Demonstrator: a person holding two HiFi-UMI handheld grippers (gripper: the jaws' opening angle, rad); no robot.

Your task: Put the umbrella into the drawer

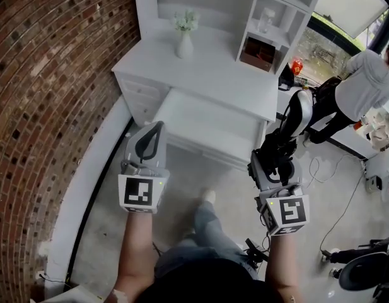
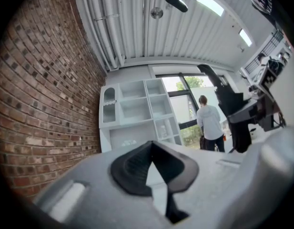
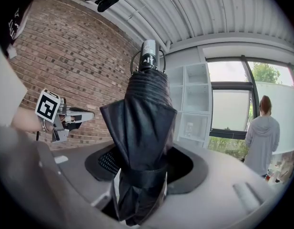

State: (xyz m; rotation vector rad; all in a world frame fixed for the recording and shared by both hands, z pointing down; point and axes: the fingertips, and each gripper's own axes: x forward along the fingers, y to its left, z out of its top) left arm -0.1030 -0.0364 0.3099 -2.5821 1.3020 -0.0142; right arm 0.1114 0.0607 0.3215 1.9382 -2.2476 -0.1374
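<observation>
The R gripper point(image 3: 146, 168) is clamped on a folded black umbrella point(image 3: 142, 118), gripped at its strapped canopy w/ the handle end stuck out ahead, & is held just short of the front-right corner of the white desk point(image 1: 200, 68). The L gripper point(image 1: 156, 128) is held w/ jaw tips together & nothing betw. them, before the desk's left front, near the pulled-out drawer point(image 1: 207, 122). A vase of flowers point(image 1: 185, 40) is set on the desk top, & a person in a grey hoodie point(image 1: 365, 84) is seen well off to the desk's right.
</observation>
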